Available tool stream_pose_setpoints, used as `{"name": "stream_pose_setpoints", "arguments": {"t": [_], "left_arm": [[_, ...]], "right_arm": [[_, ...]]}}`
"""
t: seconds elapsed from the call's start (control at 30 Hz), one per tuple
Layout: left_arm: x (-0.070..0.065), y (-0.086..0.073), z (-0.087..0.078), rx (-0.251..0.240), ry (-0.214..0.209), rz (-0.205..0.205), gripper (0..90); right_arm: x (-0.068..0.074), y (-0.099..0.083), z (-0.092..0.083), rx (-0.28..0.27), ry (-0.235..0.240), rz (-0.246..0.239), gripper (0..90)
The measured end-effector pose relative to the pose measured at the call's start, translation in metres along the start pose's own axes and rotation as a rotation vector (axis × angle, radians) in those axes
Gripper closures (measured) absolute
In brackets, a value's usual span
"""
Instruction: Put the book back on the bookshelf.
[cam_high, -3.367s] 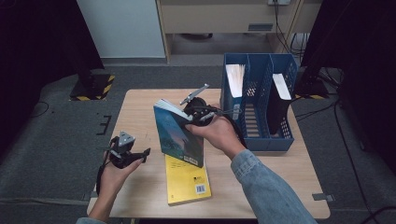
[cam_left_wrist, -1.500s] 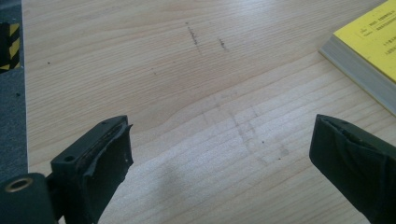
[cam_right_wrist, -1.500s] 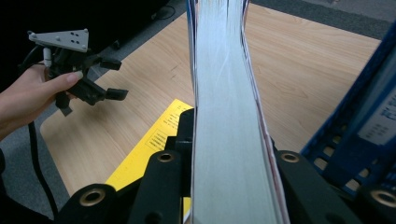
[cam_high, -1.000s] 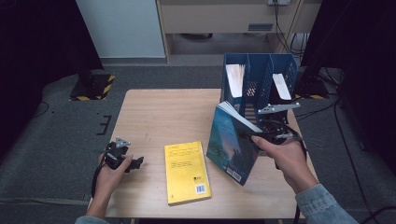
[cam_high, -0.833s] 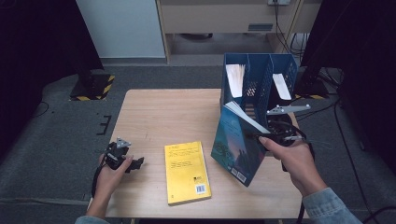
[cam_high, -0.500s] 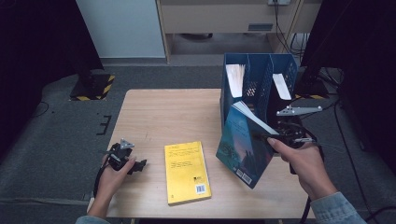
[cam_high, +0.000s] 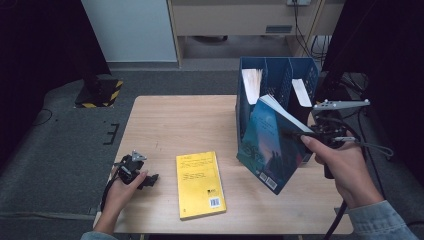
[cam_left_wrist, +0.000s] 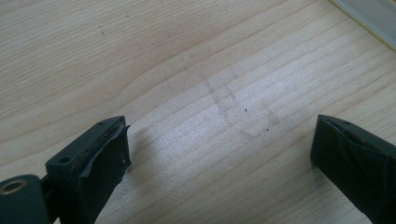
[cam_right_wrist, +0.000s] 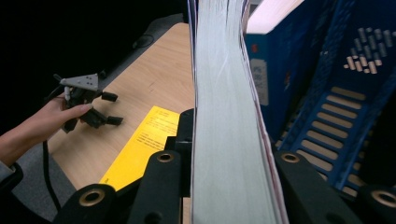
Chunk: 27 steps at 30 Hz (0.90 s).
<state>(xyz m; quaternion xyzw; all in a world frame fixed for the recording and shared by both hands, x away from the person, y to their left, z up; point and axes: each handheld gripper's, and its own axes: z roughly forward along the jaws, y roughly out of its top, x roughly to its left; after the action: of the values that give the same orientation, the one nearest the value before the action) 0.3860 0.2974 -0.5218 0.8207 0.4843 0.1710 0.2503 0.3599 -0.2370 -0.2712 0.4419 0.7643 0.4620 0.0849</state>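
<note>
A teal-covered book (cam_high: 270, 145) hangs tilted above the table's right side, just in front of the blue file rack (cam_high: 280, 75). My right gripper (cam_high: 300, 134) is shut on its page edge; in the right gripper view the book's pale pages (cam_right_wrist: 229, 140) run up between the two black jaws. A yellow book (cam_high: 199, 184) lies flat near the table's front edge and shows as the yellow book (cam_right_wrist: 142, 144) in the right gripper view. My left gripper (cam_high: 147, 179) rests low at the front left corner, jaws apart over bare wood (cam_left_wrist: 219, 116), nothing between them.
The blue file rack has several slots; two hold pale books or papers (cam_high: 251, 84). The wooden table (cam_high: 180, 120) is bare across its back left half. Dark floor and a black-and-yellow striped base (cam_high: 100, 92) lie beyond the left edge. A cable (cam_high: 370, 147) trails from the right gripper.
The right hand has carried the teal book to the right and upward, closer to the rack's front. The left hand and the yellow book have stayed put.
</note>
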Motion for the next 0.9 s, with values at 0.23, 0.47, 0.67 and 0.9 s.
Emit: {"name": "stream_pose_setpoints", "arguments": {"t": [0.23, 0.47, 0.67, 0.9], "left_arm": [[-0.001, -0.001, 0.000, 0.006, -0.022, -0.001, 2.3], [-0.001, -0.002, 0.001, 0.007, -0.030, -0.008, 1.8], [-0.001, -0.002, 0.001, 0.012, -0.029, -0.010, 1.7], [-0.004, 0.000, 0.001, 0.022, -0.040, 0.006, 1.4]], "right_arm": [[-0.011, 0.015, -0.014, 0.013, -0.063, 0.001, 73.0], [-0.023, 0.027, -0.022, 0.003, -0.101, 0.024, 72.9], [-0.030, 0.036, -0.023, -0.004, -0.143, 0.024, 72.9], [-0.043, 0.050, -0.016, 0.004, -0.209, 0.027, 72.9]]}}
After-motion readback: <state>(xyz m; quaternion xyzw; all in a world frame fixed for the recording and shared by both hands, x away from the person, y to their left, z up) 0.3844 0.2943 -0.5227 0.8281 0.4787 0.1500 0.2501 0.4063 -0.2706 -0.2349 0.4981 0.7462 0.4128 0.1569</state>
